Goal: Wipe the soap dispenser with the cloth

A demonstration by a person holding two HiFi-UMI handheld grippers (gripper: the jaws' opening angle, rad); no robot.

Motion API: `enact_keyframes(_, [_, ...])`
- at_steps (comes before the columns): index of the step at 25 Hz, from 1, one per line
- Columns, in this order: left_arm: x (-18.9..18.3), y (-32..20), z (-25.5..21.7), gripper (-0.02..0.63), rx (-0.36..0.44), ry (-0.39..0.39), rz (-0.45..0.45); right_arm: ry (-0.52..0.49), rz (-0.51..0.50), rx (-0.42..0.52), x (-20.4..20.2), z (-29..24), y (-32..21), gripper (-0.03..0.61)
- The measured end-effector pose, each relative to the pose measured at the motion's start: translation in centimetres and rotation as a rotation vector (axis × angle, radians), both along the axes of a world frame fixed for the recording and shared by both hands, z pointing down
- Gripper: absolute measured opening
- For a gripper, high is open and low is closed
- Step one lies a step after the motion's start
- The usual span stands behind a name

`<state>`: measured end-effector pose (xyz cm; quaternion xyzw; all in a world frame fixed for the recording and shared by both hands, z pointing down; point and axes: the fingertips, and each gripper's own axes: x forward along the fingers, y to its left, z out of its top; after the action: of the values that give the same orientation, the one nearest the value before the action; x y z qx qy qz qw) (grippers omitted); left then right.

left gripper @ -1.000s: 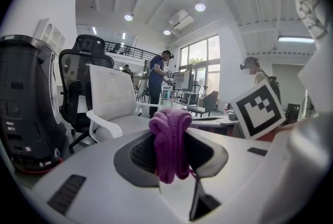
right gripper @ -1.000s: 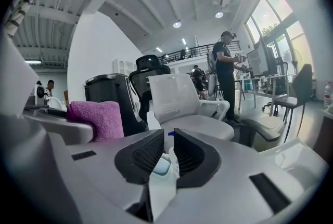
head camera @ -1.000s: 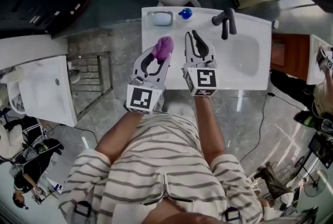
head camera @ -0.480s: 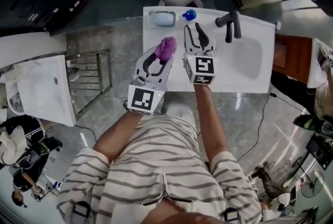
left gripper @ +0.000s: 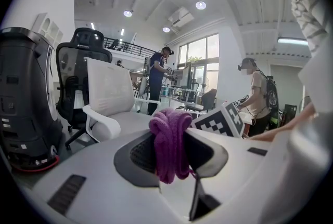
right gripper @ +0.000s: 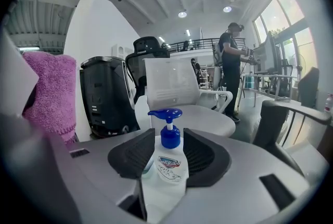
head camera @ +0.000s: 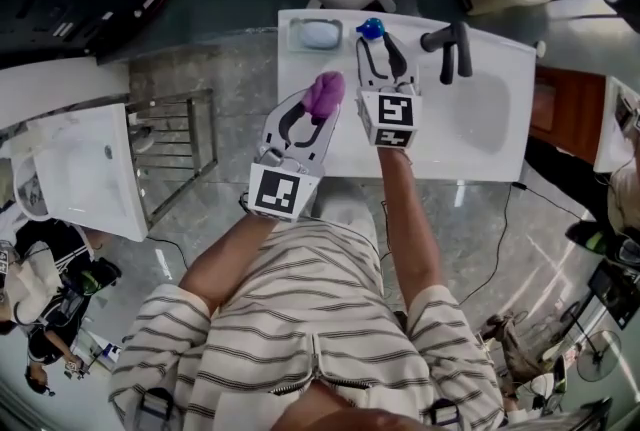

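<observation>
Two grippers over the white washbasin top
The right gripper, whose jaws have just been opening and stand apart, frames the soap dispenser at the top's back edge. The left gripper clenches the purple cloth.

Head view: from high above, steeply down on the tabletop. Left gripper view: low, facing far, cloth very close. Right gripper view: alongside on the right, same heading, soap dispenser close ahead. Shared by both: white chair, cloth.
</observation>
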<state>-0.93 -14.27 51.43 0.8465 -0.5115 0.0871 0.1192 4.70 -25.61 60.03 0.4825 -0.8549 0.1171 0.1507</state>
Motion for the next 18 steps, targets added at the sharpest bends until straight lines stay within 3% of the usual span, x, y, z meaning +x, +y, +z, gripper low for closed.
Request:
enact_keyframes(6, [-0.4,0.2,0.5,0.127,-0.018,-0.005,0.000,0.013,-0.067,0.024,-0.7,0.3,-0.5,0.161])
enact_keyframes(18, [-0.4,0.2,1.0,0.127,-0.026,-0.001,0.010,0.022,-0.077,0.032,-0.7,1.0,-1.4,0.118])
